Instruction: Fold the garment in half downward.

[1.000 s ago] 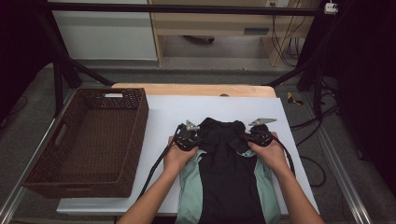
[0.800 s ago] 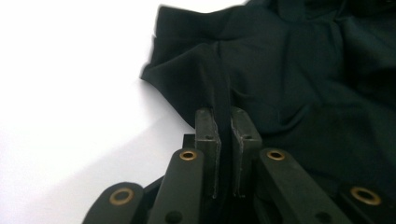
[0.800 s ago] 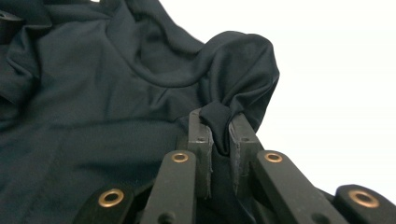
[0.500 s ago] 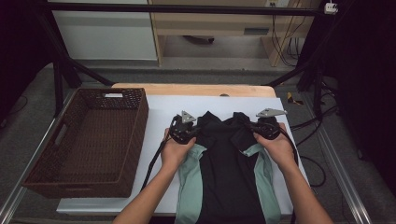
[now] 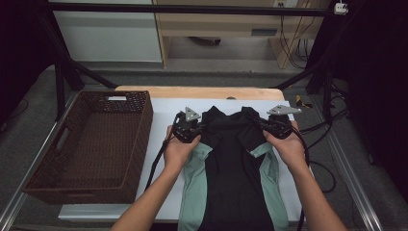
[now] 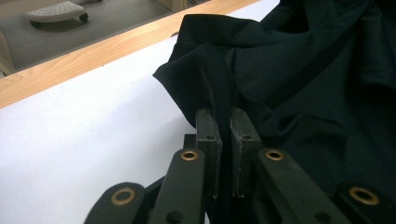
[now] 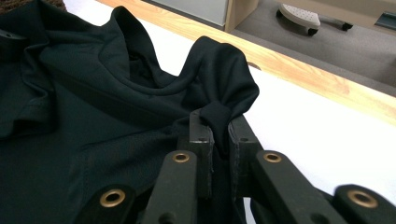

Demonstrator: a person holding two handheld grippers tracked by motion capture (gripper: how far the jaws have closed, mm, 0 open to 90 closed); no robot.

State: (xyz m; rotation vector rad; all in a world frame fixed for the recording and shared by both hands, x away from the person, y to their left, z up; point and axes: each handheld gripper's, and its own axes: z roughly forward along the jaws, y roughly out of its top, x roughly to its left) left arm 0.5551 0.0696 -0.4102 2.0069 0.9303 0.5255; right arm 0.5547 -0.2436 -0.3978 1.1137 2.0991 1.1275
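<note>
Shirt (image 5: 231,163), black with pale green side panels, hangs bunched at its shoulders, clenched by left gripper (image 5: 188,129) and right gripper (image 5: 275,124).

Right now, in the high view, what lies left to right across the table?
Wicker basket → left tongs shut on the shirt's shoulder → black and green shirt → right tongs shut on its other shoulder.

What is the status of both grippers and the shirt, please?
Left gripper shut on shirt. Right gripper shut on shirt too. Basket beside, apart from it; nothing in the way.
</note>
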